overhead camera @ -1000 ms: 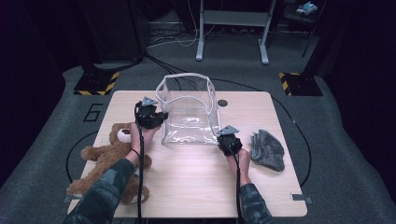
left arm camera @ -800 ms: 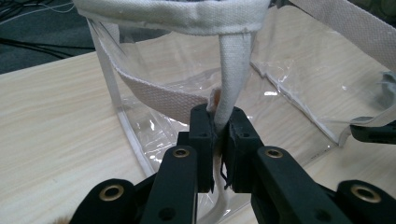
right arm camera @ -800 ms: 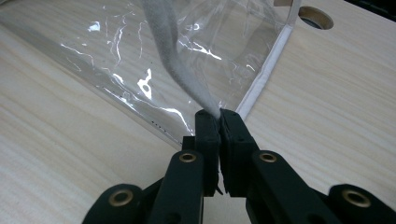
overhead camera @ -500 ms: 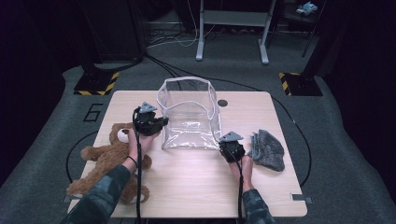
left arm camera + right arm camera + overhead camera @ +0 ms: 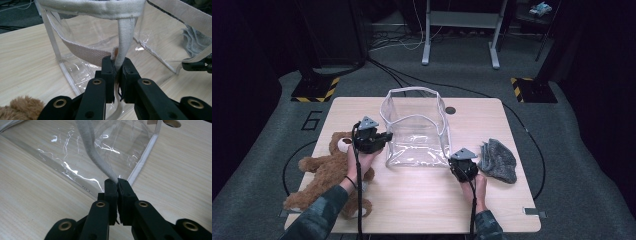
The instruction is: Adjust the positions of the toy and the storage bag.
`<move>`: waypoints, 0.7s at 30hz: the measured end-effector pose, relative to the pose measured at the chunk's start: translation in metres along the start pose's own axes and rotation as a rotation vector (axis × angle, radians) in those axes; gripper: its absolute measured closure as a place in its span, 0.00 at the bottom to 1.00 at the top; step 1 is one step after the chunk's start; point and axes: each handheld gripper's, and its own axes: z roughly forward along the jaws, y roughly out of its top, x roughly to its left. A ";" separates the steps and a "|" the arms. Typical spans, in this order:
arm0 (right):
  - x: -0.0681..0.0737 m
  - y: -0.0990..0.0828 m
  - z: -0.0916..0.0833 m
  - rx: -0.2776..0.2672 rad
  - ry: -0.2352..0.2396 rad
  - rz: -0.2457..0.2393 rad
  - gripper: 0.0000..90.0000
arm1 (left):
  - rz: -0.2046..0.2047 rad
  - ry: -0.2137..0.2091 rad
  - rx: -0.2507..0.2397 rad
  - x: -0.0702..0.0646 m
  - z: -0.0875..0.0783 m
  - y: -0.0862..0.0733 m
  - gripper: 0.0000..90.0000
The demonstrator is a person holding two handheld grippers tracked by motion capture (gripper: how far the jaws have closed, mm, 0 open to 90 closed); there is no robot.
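A clear plastic bag [image 5: 414,125] with white trim stands open in the middle of the wooden table [image 5: 412,210]. In the high view my left gripper [image 5: 387,136] is at the bag's left side and my right gripper [image 5: 453,161] at its near right corner. The left gripper view shows my left gripper [image 5: 117,64] shut on the bag's white strap [image 5: 125,37], which hangs from the rim. In the right gripper view my right gripper [image 5: 117,182] is shut on a white strap [image 5: 87,142] lying over the bag's clear wall [image 5: 125,142].
A brown teddy bear [image 5: 324,172] lies over the table's left near edge, under the left forearm. A grey cloth [image 5: 499,160] lies right of the right gripper. A small round hole [image 5: 450,110] sits in the tabletop behind the bag.
Both grippers have drawn back toward the near edge of the table, and the bag has come along with them. Both grips stay the same.
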 end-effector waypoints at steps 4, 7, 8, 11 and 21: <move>0.003 -0.004 -0.006 0.002 0.008 0.002 0.97 | 0.003 -0.007 0.002 -0.005 -0.005 -0.004 0.92; 0.002 -0.008 -0.009 -0.004 0.012 -0.005 0.97 | 0.009 -0.010 -0.001 -0.007 -0.008 -0.007 0.92; 0.003 -0.009 -0.011 -0.004 0.016 -0.004 0.97 | 0.006 -0.014 -0.002 -0.008 -0.009 -0.008 0.92; 0.004 -0.011 -0.014 -0.006 0.020 -0.007 0.97 | 0.007 -0.021 -0.004 -0.009 -0.011 -0.010 0.92; 0.010 -0.020 -0.024 -0.014 0.035 0.010 0.97 | 0.000 -0.037 -0.014 -0.013 -0.019 -0.018 0.92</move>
